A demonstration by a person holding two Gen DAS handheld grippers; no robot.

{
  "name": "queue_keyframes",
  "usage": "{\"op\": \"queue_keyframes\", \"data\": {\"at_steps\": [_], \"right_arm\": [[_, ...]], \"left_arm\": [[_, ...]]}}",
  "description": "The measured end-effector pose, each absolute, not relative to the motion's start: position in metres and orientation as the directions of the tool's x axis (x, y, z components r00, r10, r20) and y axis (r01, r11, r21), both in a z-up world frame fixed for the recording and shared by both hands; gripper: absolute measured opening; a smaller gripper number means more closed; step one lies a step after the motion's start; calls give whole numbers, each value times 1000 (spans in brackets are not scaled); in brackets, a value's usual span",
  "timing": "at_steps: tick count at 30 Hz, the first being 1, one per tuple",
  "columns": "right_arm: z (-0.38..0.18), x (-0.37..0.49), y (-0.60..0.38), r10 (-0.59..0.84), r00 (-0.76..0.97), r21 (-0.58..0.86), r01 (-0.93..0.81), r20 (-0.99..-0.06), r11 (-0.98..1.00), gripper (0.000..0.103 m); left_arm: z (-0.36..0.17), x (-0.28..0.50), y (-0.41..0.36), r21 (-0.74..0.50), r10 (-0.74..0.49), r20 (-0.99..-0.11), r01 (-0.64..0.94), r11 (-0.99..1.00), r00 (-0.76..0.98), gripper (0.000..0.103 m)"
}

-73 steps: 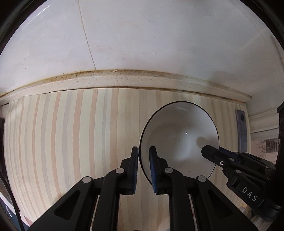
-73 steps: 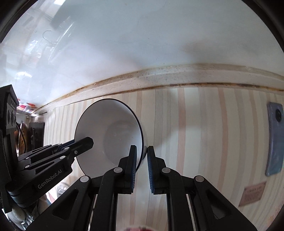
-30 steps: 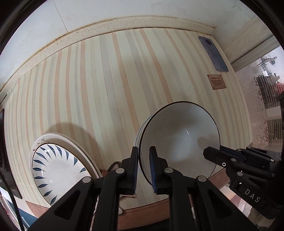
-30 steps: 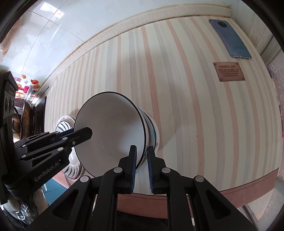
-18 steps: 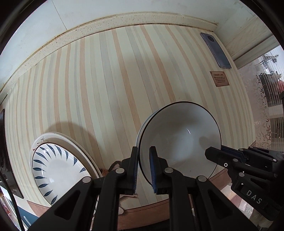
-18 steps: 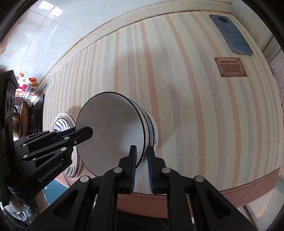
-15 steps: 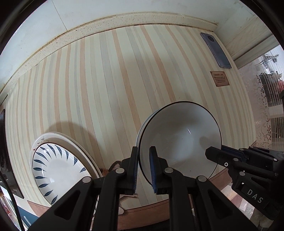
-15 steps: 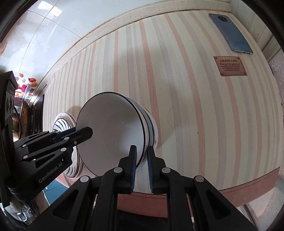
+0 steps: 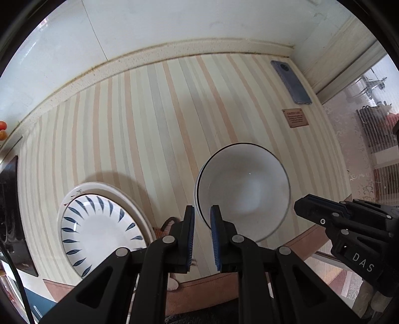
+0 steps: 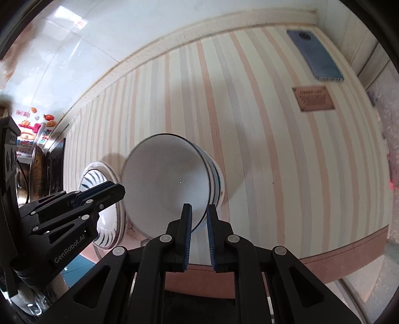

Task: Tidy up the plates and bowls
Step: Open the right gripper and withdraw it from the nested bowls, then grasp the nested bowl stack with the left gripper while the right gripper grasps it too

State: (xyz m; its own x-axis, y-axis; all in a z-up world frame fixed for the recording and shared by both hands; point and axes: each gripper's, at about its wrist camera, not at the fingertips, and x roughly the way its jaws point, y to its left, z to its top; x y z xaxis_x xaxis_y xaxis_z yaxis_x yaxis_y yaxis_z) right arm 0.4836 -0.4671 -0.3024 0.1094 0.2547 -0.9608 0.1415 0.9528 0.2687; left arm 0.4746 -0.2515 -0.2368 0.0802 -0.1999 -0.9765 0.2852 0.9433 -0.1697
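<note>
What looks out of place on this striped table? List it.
A blue smartphone lies at the striped tablecloth's far corner, odd among dishes. The white dark-rimmed bowl sits stacked and the blue-leaf-patterned plate lies flat; nothing is spilled or broken.

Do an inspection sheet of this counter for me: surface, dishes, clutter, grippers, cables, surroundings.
Surface: striped mat over the counter, brown border at the near edge.
Job's things: white bowl nested in a blue-striped bowl; beside them a leaf-pattern plate on what looks like a second plate.
Clutter: phone and brown label, far right on the mat.
Grippers: left gripper and right gripper point down at opposite sides of the white bowl's rim, jaws nearly closed. No grip on the rim is evident.
Cables: thin black cable at the left edge.
Surroundings: white tiled wall behind, patterned glass at right.
</note>
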Motion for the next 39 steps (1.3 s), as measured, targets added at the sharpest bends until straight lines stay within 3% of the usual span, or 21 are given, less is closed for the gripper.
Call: {"op": "queue_keyframes", "data": {"at_steps": [16,18,20,24,26,28,32,39], "right_arm": [[-179,419,-441,207,303,239,72,-930,968,14],[-168,411,-438,191,322,225,72,-928,972,26],[-160,404,-437,186,336,223,74,-923,972,50],[-153,396,-439,174,349,218,89,-921,972,57],[-154,395,-441,153,348,200,103,-925,974,70],[-159,397,-447,147,345,200,123,-927,972,75],[-178,406,-462,150,334,215,168,-931,962,83],[-243,436,-486,283,278,348,222,-918,911,84]], "left_arm": [[-146,424,-224,-248,-309,-935,305,920,172,12],[-141,421,-221,-249,-312,-932,300,921,185,12],[-139,419,-219,-245,-310,-931,303,921,192,22],[-140,421,-217,-257,-323,-927,305,917,192,43],[-144,425,-217,-262,-325,-927,297,918,188,66],[-150,430,-218,-273,-335,-925,298,915,181,75],[-170,449,-220,-299,-350,-924,283,911,151,76],[-240,502,-225,-391,-404,-915,226,892,10,76]]}}
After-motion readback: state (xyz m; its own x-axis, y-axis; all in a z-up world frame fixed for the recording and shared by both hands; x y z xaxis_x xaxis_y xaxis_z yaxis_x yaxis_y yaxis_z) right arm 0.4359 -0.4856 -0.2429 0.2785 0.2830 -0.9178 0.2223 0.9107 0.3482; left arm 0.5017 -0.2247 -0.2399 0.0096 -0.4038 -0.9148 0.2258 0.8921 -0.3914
